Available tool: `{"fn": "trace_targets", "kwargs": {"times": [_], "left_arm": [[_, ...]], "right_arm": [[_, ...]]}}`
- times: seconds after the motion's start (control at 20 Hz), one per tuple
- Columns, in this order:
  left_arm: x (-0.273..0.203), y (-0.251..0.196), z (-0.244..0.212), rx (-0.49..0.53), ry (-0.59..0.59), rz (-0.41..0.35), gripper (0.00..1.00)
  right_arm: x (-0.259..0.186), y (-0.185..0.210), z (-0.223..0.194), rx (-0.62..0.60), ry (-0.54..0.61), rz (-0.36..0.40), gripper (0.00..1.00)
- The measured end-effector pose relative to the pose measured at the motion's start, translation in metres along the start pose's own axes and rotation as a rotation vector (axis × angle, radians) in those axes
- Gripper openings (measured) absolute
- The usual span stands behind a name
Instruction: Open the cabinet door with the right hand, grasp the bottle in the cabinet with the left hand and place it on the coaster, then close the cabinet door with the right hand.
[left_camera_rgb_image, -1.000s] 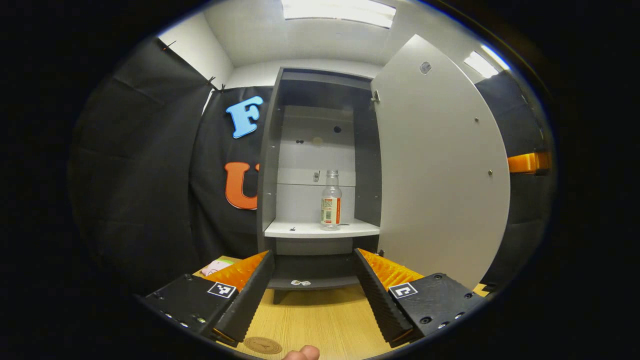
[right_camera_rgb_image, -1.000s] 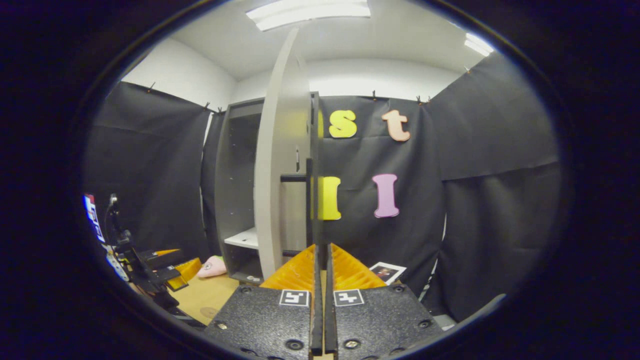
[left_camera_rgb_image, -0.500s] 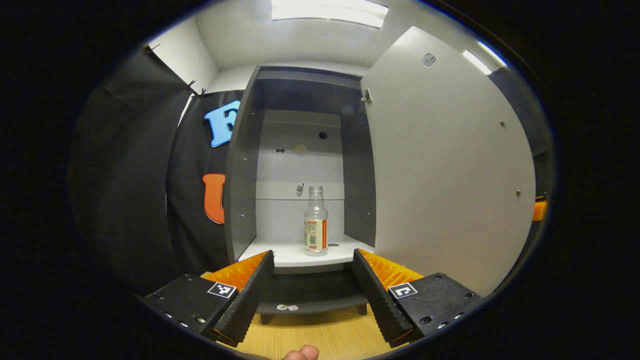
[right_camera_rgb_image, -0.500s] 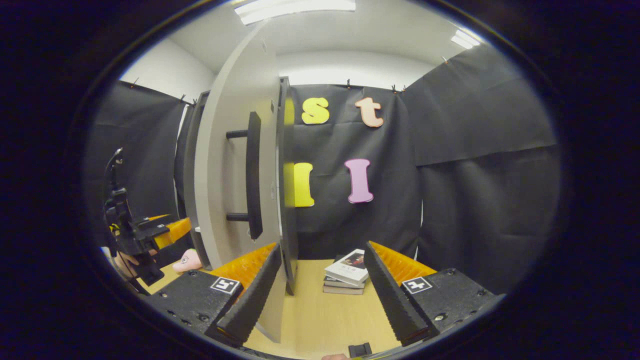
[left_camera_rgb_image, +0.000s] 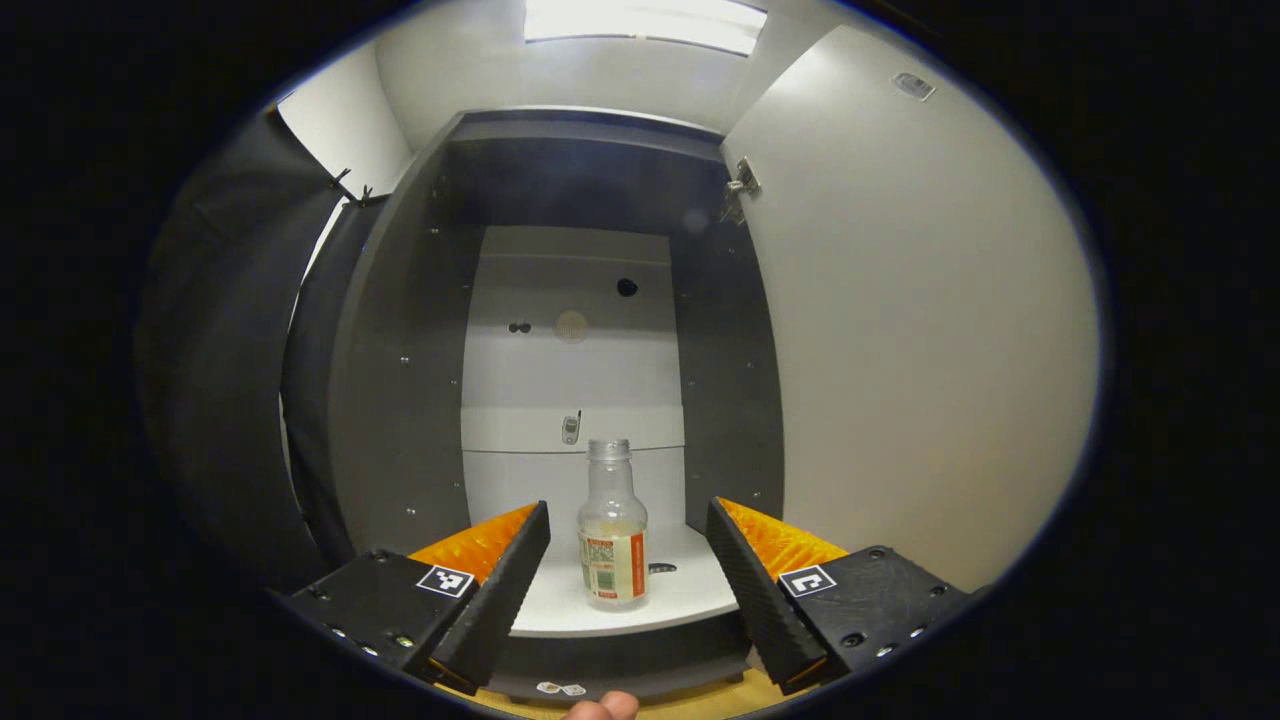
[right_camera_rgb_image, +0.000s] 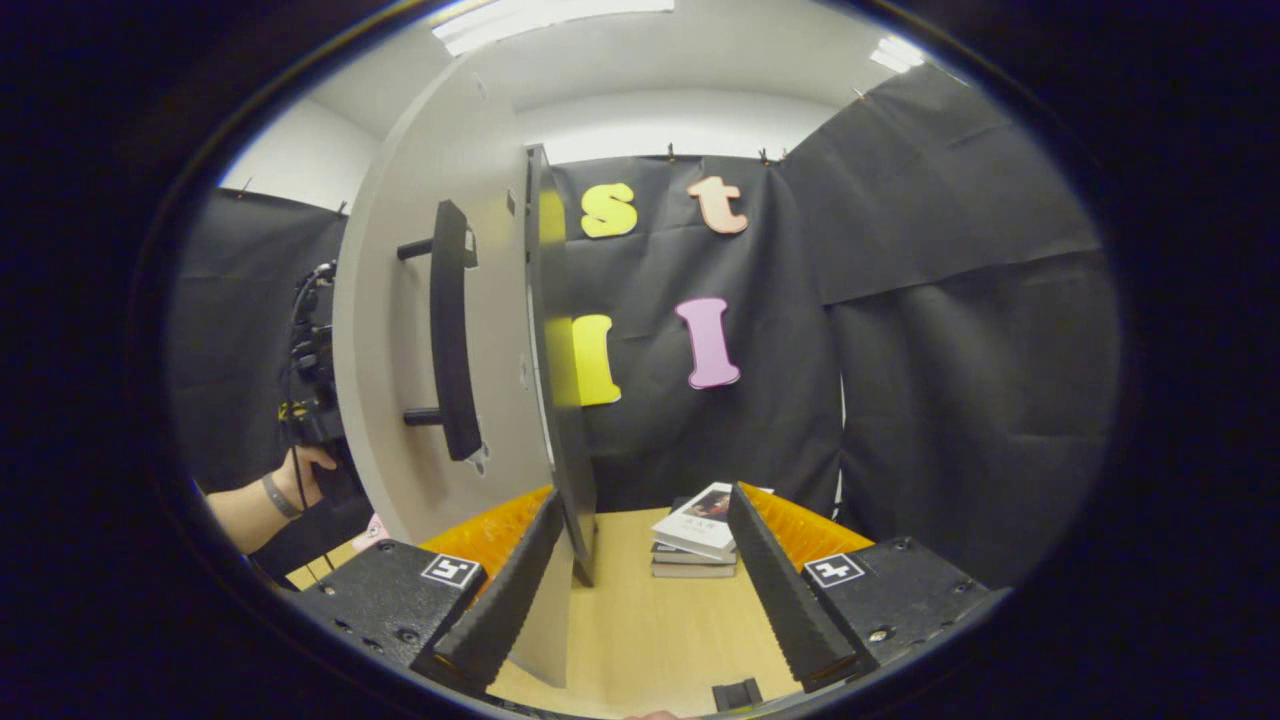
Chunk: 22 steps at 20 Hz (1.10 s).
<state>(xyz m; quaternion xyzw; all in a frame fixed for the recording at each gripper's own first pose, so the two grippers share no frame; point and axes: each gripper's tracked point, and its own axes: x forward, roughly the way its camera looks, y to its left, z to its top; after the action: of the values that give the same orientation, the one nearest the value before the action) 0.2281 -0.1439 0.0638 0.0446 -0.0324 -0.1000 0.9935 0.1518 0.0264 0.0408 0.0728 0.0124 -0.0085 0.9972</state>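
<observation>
In the left gripper view a clear uncapped bottle (left_camera_rgb_image: 613, 527) with a white and orange label stands upright on the white shelf (left_camera_rgb_image: 640, 600) of the grey cabinet (left_camera_rgb_image: 400, 380). My left gripper (left_camera_rgb_image: 628, 575) is open just in front of the shelf, its fingers flanking the bottle without touching it. The cabinet door (left_camera_rgb_image: 920, 330) hangs wide open on the right. In the right gripper view the door (right_camera_rgb_image: 400, 330) stands edge-on at left with its black bar handle (right_camera_rgb_image: 452, 330). My right gripper (right_camera_rgb_image: 645, 580) is open beside the door's edge, holding nothing.
A stack of books (right_camera_rgb_image: 695, 530) lies on the wooden table (right_camera_rgb_image: 650, 620) ahead of the right gripper. A person's hand and forearm (right_camera_rgb_image: 270, 495) hold the other gripper's body (right_camera_rgb_image: 312, 370) behind the door. A small pink object (right_camera_rgb_image: 372, 528) peeks out below the door.
My left gripper has moved forward up to the shelf, so the bottle now stands between its fingers. My right gripper let go of the door handle, opened and shifted right of the door.
</observation>
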Motion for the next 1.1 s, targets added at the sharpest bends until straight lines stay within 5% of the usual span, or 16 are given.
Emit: {"fn": "trace_targets", "kwargs": {"times": [0.4, 0.7, 0.8, 0.95, 1.0, 1.05, 1.1], "left_arm": [[0.087, 0.016, -0.024, 0.022, 0.061, 0.03, 0.95], [0.111, 0.026, -0.031, 0.043, 0.066, 0.046, 0.95], [0.115, 0.025, -0.03, 0.03, 0.063, 0.039, 0.88], [0.122, 0.02, -0.033, 0.018, 0.076, 0.007, 0.39], [0.117, 0.021, -0.03, 0.015, 0.073, 0.009, 0.48], [0.115, 0.024, -0.027, 0.022, 0.066, 0.026, 0.43], [0.111, 0.029, -0.023, 0.028, 0.052, 0.05, 0.54]], "right_arm": [[-0.006, -0.027, -0.008, -0.017, 0.021, -0.092, 1.0], [-0.004, -0.037, -0.012, 0.0, 0.025, -0.125, 1.0], [-0.002, -0.037, -0.013, 0.004, 0.029, -0.123, 1.0], [-0.001, -0.037, -0.013, 0.001, 0.031, -0.117, 1.0], [0.0, -0.034, -0.012, -0.001, 0.025, -0.111, 0.98], [0.0, -0.033, -0.011, -0.002, 0.02, -0.103, 0.98], [0.001, -0.031, -0.01, -0.003, 0.018, -0.096, 1.0]]}}
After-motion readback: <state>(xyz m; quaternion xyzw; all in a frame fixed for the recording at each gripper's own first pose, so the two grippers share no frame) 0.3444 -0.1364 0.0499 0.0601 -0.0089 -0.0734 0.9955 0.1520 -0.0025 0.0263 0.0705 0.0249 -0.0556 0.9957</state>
